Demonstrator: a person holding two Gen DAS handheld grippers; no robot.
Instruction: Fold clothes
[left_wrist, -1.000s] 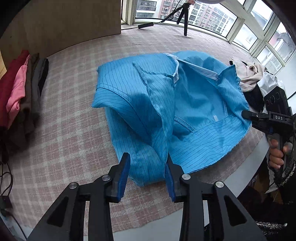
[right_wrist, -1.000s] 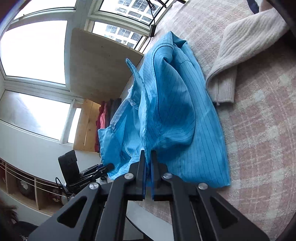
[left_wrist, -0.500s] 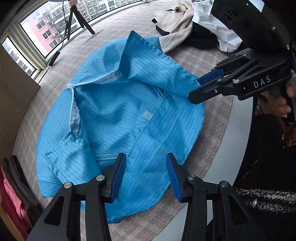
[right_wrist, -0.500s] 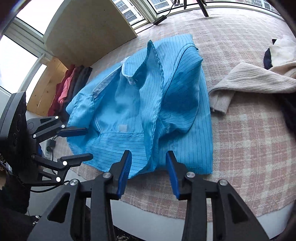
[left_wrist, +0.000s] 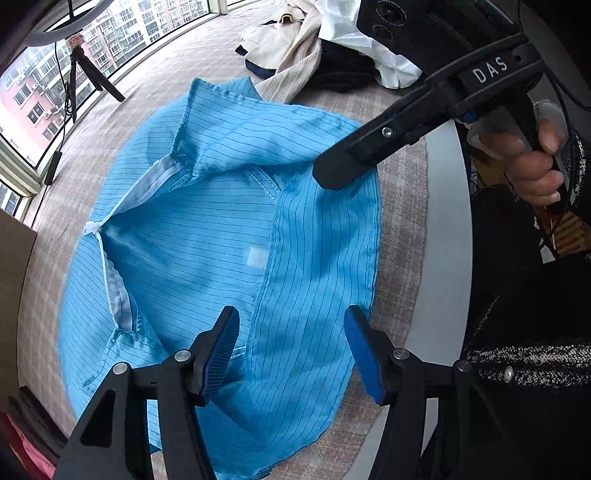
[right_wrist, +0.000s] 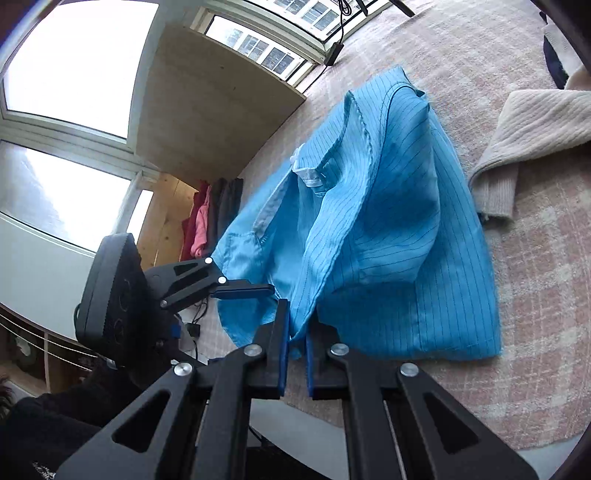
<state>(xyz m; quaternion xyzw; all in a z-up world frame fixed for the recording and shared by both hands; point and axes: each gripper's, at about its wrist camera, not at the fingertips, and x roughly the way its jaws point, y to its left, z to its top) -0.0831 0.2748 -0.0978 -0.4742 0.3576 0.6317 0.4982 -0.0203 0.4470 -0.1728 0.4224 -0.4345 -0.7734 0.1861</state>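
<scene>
My right gripper (right_wrist: 294, 341) was clenched on a thin fold of the bright blue pinstriped garment (left_wrist: 229, 236), pinching its near hem edge and holding that flap lifted off the rest. My left gripper (left_wrist: 291, 350) hung released, its blue pads spread wide above the garment's near hem and touching nothing that I could make out. The garment itself lay spread and rumpled on the pink-and-cream checked cloth covering the surface (right_wrist: 546, 280), near the front edge, with its white zipper (left_wrist: 107, 273) gaping and the inside label showing.

I judged the bite to be the weak point: only a sliver of slippery, thin cloth sat between the pads, so a quick pull could have drawn it free and dropped the flap crooked. With one side free of any hold, a tug from the right might have dragged the whole garment across the cloth, or over the near edge, instead of folding it. The cream ribbed knit sweater (right_wrist: 532, 140) lay just beside the garment's far side, its cuff near enough to be swept along or caught under a fold. The cloth beneath could also have bunched.
</scene>
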